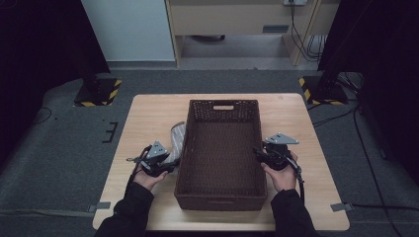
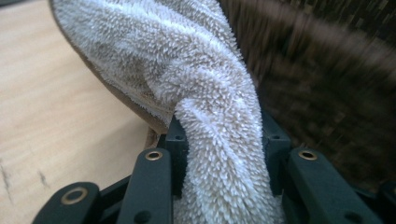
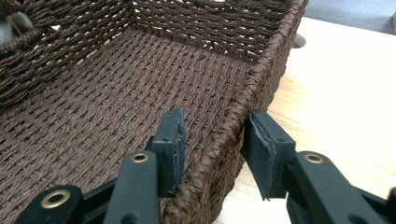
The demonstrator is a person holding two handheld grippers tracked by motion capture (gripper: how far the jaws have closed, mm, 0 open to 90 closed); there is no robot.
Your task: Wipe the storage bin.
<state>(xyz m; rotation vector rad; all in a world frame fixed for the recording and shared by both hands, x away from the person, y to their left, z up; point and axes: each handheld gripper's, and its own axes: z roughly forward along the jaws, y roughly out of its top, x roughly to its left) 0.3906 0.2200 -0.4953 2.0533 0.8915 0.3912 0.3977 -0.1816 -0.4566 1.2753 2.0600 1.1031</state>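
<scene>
A basket (image 1: 220,190) sits in the middle of the table (image 1: 148,118) in front of you. A towel (image 1: 176,137) lies just outside its left wall, one end pinched in your left gripper (image 1: 170,165) on that side. Your right gripper (image 1: 258,152) straddles the right wall, one jaw inside and one outside.

Both forearms enter from bottom of high view, dark sleeves, bare hands wrapped round gripper bodies. Left hand (image 1: 148,177) angled inward, left gripper (image 1: 170,165) pointing up-right, low near table level, grey plate on top. Jaws clamped on towel (image 2: 205,93), pile bunched between pads. Right hand (image 1: 282,175) roughly mirrored, right gripper (image 1: 257,152) pointing up-left, grey plate on top. Jaws straddle basket (image 3: 116,93) wall, one inside, one outside; small gap visible each side, pads not clearly pressing.
</scene>
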